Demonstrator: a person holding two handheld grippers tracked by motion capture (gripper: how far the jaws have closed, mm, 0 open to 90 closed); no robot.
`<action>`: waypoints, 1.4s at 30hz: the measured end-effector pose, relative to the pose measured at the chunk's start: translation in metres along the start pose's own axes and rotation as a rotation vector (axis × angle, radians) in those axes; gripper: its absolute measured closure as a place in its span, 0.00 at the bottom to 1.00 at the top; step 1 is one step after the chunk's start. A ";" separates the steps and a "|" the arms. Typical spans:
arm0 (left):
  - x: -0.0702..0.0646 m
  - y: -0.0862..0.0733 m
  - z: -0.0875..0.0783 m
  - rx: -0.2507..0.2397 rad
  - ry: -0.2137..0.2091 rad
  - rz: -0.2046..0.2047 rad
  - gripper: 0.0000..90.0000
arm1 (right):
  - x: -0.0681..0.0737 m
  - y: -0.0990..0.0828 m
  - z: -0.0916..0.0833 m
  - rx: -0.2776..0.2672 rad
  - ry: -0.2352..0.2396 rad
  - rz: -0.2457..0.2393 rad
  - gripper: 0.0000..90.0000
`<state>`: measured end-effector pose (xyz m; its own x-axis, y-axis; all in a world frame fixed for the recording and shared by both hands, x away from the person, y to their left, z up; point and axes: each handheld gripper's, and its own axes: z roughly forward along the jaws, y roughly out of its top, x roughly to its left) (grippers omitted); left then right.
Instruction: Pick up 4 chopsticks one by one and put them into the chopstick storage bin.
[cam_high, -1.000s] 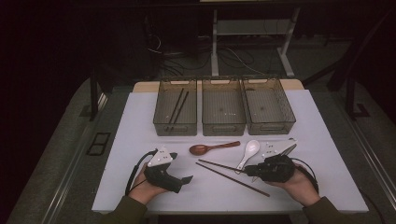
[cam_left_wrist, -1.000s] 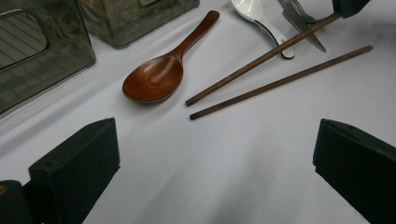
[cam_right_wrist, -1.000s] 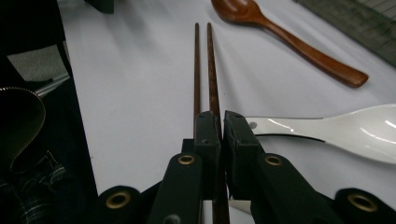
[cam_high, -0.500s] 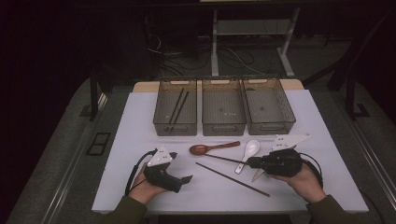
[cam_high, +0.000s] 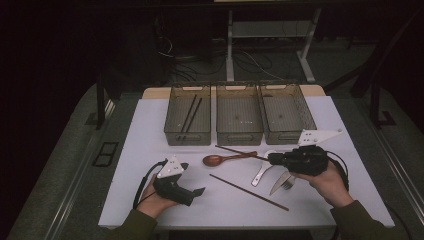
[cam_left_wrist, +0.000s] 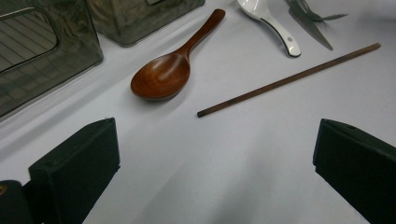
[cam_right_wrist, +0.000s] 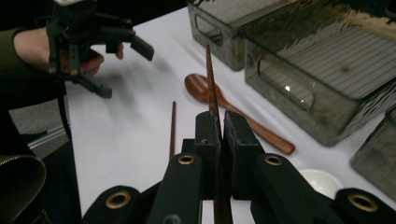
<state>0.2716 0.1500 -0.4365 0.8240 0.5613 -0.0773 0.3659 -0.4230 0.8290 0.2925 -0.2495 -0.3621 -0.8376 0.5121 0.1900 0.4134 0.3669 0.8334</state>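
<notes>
Gripping chopstick (cam_high: 240, 152), right claw (cam_high: 271, 159); left claw (cam_high: 199, 191) open; left bin (cam_high: 172, 134) holds two chopsticks (cam_high: 190, 114).

Your right tool (cam_high: 270, 159) has risen off the table (cam_high: 145, 150) and drawn back toward the right, carrying one dark wooden chopstick (cam_high: 235, 151) clamped between its jaws. That chopstick lay on the table beside its twin a second ago; now it hangs in the air, its free end reaching over the handle of the brown wooden spoon (cam_high: 226, 158) toward the smoky plastic bins (cam_high: 239, 134). The white ceramic spoon (cam_high: 262, 171) and the steel knife (cam_high: 279, 182), earlier partly hidden under your hand, now show more clearly.
</notes>
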 end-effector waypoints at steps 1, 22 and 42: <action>0.000 0.000 0.000 0.001 0.001 0.002 0.00 | -0.001 0.002 0.000 -0.003 -0.002 0.002 0.94; 0.002 0.000 -0.001 0.006 0.013 0.020 0.00 | -0.022 0.059 0.024 -0.082 -0.081 -0.026 0.93; 0.003 -0.001 -0.001 0.008 -0.004 0.030 0.00 | -0.045 0.109 0.100 -0.054 -0.161 0.012 0.93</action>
<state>0.2737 0.1524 -0.4370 0.8365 0.5452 -0.0547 0.3442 -0.4452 0.8266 0.4107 -0.1551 -0.3315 -0.7632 0.6354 0.1177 0.3993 0.3205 0.8590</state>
